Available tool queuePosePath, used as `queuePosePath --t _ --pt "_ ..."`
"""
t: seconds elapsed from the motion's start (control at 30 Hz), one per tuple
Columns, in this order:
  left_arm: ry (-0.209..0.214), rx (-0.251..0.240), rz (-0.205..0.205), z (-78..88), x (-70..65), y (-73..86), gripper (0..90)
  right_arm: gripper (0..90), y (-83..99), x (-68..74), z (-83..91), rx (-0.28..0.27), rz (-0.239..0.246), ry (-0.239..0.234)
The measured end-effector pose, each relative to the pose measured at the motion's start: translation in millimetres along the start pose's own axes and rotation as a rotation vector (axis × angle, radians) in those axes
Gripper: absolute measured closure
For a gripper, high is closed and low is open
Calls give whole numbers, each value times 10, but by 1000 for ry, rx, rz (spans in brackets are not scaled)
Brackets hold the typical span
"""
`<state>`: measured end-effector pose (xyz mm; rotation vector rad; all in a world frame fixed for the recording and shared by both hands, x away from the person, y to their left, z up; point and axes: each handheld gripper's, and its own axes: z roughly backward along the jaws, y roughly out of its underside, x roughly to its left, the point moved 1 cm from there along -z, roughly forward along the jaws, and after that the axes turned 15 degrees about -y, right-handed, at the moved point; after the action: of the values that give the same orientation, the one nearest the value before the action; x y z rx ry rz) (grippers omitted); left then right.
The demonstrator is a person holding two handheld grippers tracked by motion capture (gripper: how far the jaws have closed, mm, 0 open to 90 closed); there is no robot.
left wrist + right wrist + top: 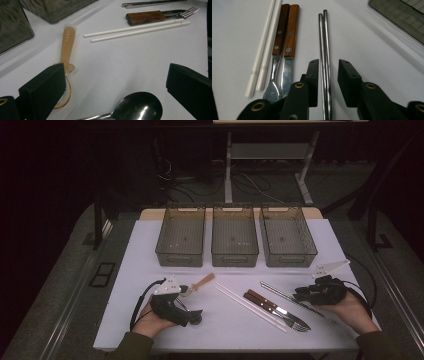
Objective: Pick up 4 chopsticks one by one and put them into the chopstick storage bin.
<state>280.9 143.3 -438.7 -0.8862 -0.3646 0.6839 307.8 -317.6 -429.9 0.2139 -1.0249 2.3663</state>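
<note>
Right gripper (328, 82) straddles the metal chopsticks (324, 45), jaws apart.

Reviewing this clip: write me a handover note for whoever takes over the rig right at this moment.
Right gripper: open, jaws astride the metal chopsticks, pads not pressing on them.
Left gripper: open, holding nothing; a metal spoon lies between its jaws and a translucent orange spoon by its left jaw.
On the table: white chopsticks, a wooden-handled knife and fork.
Done: nothing sorted; the three bins look empty.
Left: probably grip the metal chopsticks, then move all the cutlery into the bins.
</note>
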Motion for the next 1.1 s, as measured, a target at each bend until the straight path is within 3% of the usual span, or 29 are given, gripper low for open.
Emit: queuePosePath --t 0.13,0.3,0.57,1.1 --pt "3 0 -2 -1 -3 0 13 778 15 -11 -53 39 17 27" --pt "1 1 -4 -2 -6 -1 13 811 50 -12 -51 37 24 2" --pt "1 3 -3 -7 -5 2 14 843 69 -17 -89 71 28 10" --pt "0 3 -3 -6 -3 2 14 852 77 -19 -103 88 52 38"
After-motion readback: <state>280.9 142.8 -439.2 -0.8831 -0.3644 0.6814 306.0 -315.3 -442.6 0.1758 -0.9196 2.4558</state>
